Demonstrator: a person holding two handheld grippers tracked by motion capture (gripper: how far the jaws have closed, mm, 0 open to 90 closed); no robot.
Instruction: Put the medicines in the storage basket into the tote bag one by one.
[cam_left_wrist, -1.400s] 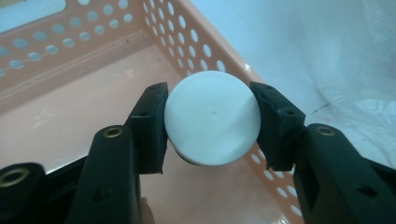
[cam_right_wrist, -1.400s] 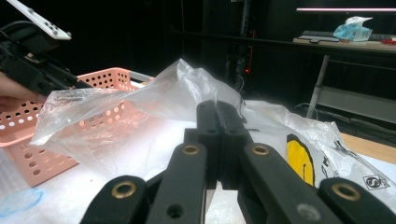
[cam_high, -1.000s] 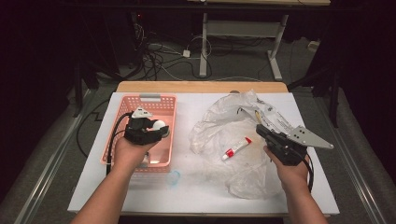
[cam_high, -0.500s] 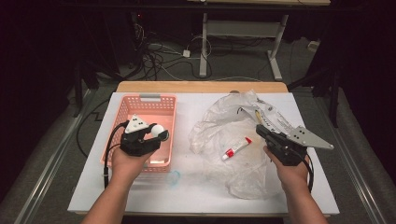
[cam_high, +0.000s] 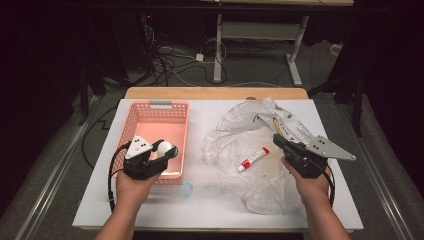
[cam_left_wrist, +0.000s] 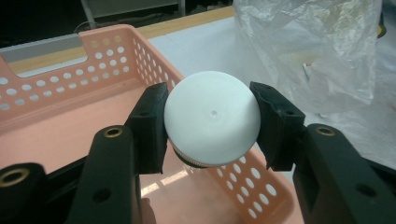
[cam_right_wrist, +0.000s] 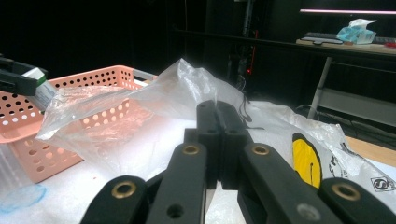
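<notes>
My left gripper is shut on a round white-capped container, its pads pressing the cap from both sides. It hangs over the near right corner of the pink perforated basket; from above, the container shows at the left gripper. My right gripper is shut, its jaws pinching the film of the crumpled clear plastic bag. In the right gripper view the bag rises in a peak just behind the closed right gripper. A red-and-white tube lies inside the bag.
A white printed packet with a yellow mark lies at the bag's far right, with its yellow mark close to the jaws. A small clear bluish cup stands on the white table just in front of the basket.
My left hand has drawn back toward the near end of the basket with the white-capped container still in its jaws. The right hand and the bag have kept still.
</notes>
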